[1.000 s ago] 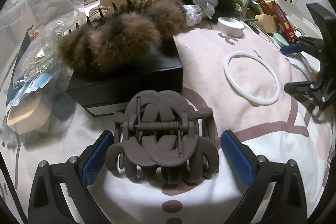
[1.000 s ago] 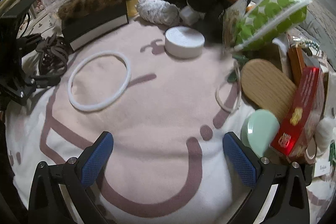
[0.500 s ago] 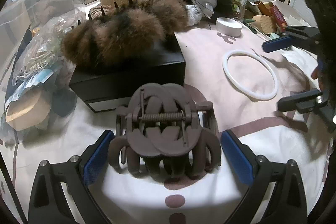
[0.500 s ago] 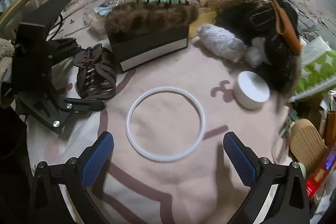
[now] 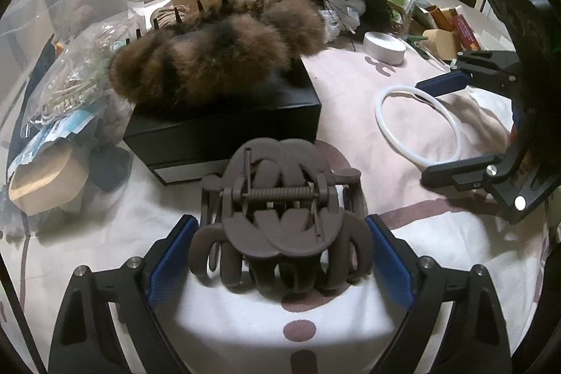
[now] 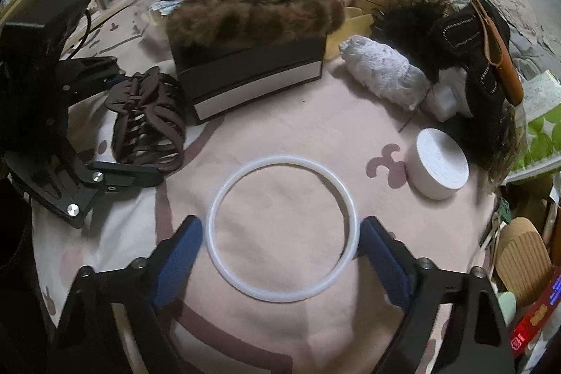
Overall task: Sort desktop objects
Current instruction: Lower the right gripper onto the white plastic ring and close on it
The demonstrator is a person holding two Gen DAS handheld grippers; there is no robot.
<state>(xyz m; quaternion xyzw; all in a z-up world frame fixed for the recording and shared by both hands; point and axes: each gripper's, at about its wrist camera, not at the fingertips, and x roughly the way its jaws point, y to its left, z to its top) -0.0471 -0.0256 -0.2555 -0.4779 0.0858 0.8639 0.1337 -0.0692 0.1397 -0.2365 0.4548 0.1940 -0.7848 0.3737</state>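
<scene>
A large brown hair claw clip (image 5: 280, 219) lies on the pink cloth between the fingers of my left gripper (image 5: 280, 251), which is open around it; it also shows in the right wrist view (image 6: 147, 125). A white ring (image 6: 282, 228) lies flat on the cloth between the fingers of my right gripper (image 6: 282, 255), which is open around its near half. The ring (image 5: 417, 125) and the right gripper (image 5: 455, 128) also show in the left wrist view.
A black box (image 5: 224, 125) topped with a furry brown hair clip (image 5: 210, 58) stands behind the claw clip. A white round tin (image 6: 438, 163), a white cloth bundle (image 6: 382, 76), black fabric (image 6: 466, 37), plastic bags (image 5: 63, 86) and a red box (image 6: 533, 325) crowd the edges.
My right gripper swung left and came down around the white ring. My left gripper edged closer around the claw clip.
</scene>
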